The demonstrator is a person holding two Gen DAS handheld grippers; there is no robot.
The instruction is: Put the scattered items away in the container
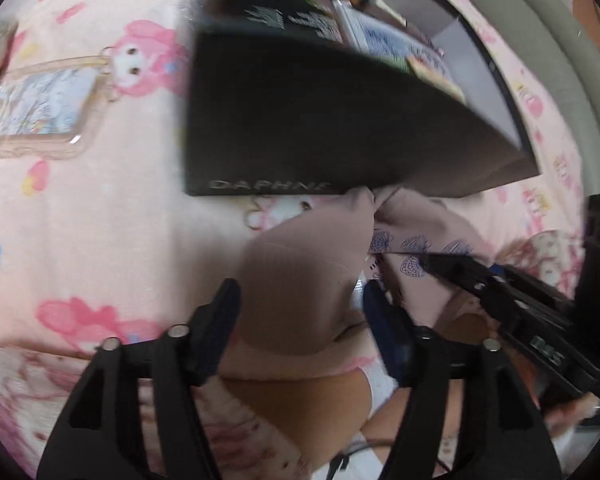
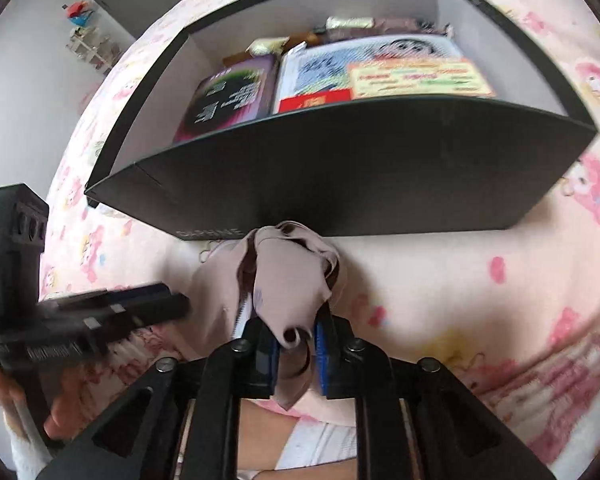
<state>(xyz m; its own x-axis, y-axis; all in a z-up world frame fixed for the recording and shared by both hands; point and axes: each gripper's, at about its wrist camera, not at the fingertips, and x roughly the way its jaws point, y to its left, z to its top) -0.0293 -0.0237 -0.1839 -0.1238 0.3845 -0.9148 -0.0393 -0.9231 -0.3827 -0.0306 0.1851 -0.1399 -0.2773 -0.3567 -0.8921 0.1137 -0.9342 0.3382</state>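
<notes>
A pink cartoon-print bedsheet (image 1: 80,208) lies under everything, with a grey door and a white wall off at ten o'clock in my right view. Going left to right in the left view: a clear phone case (image 1: 36,112) lies at nine o'clock on the sheet, not yet tidied, and a pale blurred thing above it is beyond my telling. The black Daphne box (image 1: 300,120) stands at twelve, already holding a dark purple packet (image 2: 228,96) and a comic-print book (image 2: 372,68). My left gripper (image 1: 300,312) stands wide open around a mauve cloth (image 1: 300,280) without pinching it, as far as I can tell. My right gripper (image 2: 296,344) is closed on that cloth (bunched, hanging just short of the box wall). I judge the job well along: cloth and case remain.
</notes>
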